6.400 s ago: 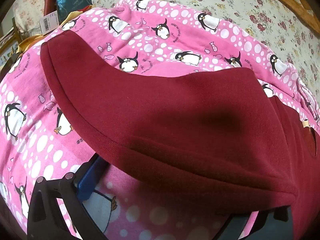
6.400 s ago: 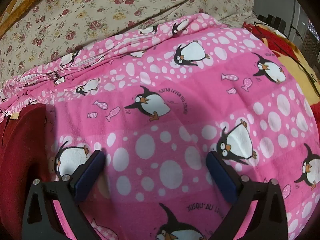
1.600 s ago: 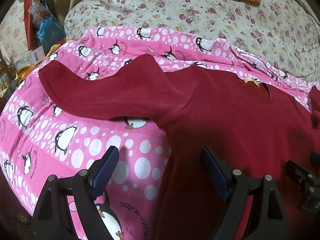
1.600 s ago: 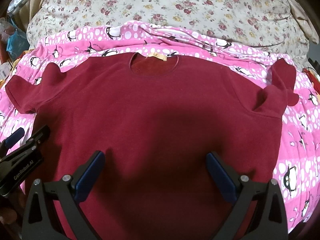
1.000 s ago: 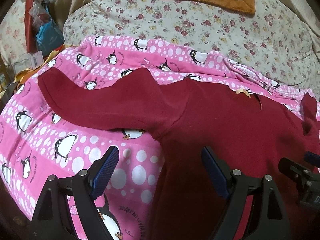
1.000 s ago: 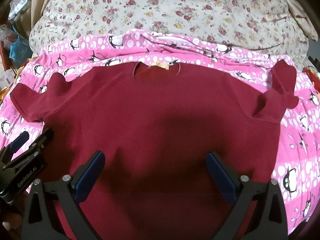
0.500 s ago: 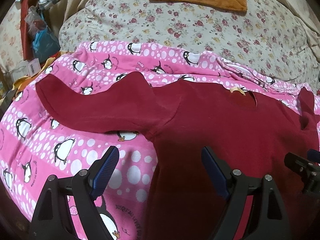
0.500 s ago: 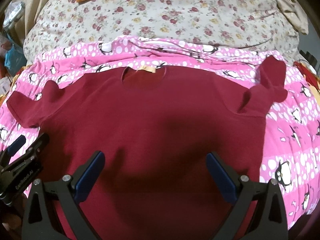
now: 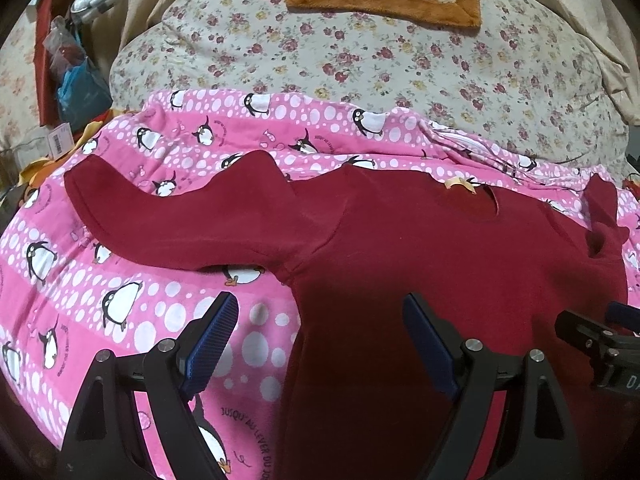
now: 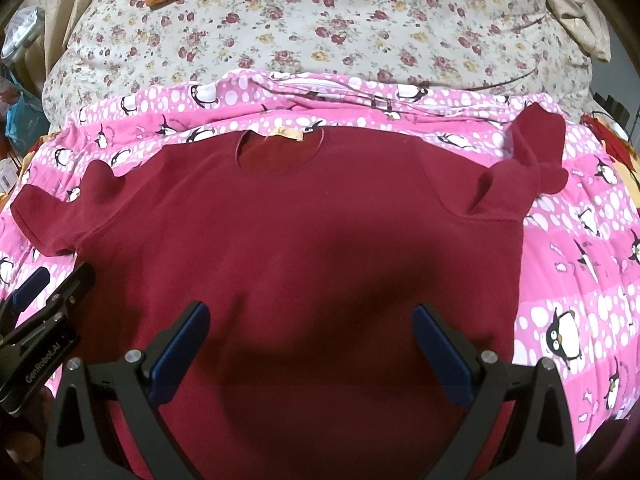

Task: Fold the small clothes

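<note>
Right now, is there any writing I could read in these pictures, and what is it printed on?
"JUSQU'AU LEVER DU JO…", cut off: pink penguin blanket, beside a penguin.
"GenRobot.AI": side of the left tongs, seen from the right wrist view.
"D…", cut off at the edge: right tongs, seen from the left wrist view.
Barcode tag at left: too small to read.
Neck label of the dark red shirt: too blurred to read.
</note>
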`<state>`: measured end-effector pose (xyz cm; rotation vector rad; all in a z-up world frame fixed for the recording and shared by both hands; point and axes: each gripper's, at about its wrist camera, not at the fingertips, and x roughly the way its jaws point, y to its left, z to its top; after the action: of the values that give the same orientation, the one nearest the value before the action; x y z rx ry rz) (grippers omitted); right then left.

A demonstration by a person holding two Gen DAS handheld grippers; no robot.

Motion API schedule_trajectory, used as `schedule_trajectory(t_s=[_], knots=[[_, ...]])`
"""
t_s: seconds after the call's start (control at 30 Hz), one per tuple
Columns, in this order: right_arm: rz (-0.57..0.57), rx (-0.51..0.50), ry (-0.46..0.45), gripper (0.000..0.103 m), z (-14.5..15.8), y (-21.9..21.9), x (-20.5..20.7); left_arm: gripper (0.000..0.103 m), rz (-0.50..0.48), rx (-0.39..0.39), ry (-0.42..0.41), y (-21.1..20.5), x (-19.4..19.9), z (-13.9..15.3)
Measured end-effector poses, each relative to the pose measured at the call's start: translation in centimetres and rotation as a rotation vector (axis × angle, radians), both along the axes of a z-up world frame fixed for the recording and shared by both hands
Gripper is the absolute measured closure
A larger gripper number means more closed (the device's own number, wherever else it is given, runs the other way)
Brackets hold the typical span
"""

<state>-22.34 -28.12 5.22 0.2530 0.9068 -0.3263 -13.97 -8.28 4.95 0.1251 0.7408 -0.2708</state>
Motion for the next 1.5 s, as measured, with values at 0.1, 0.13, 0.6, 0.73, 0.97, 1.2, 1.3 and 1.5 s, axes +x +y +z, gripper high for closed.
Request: schedule_trajectory(t_s=[0.1, 0.13, 0.6, 0.73, 0.97, 1.2, 1.3, 1.5], knots=[[0.000, -0.001, 0.003, 0.001, 0.0, 0.1, -0.1, 0.036, 0.004, -0.005, 0.004, 0.2, 0.1, 0.0], [0.001, -0.001, 0.004, 0.001, 0.0, 0.1, -0.2, 0.036, 0.007, -0.007, 0.004, 0.3, 0.0, 0.0], [0.042, -0.010, 0.005, 0.001, 0.1, 1.1, 0.8, 0.036, 0.069, -0.026, 0.024, 1.9, 0.8, 0.1], [0.070, -0.011, 0.017, 0.001, -0.2, 1.5, 1.3, 0.042, 0.136, -0.028, 0.069, 3.4, 2.2, 0.2], [0.100, -0.003, 0.015, 0.001, 0.0, 1.6, 1.9, 0.044, 0.354, -0.064, 0.051, 10.0, 6.1, 2.6], [0.120, 0.026, 0.040, 0.000, -0.6, 1.6, 2.1, 0.044, 0.618, -0.017, 0.074, 17.4, 12.7, 2.1], [0.131, 0.032, 0.050, 0.000, -0.8, 1.8, 2.2, 0.044, 0.702, -0.014, 0.091, 19.7, 15.7, 1.0], [0.157, 0.018, 0.080, 0.000, -1.1, 2.3, 2.7, 0.053, 0.752, 0.073, 0.116, 20.4, 20.2, -1.6]])
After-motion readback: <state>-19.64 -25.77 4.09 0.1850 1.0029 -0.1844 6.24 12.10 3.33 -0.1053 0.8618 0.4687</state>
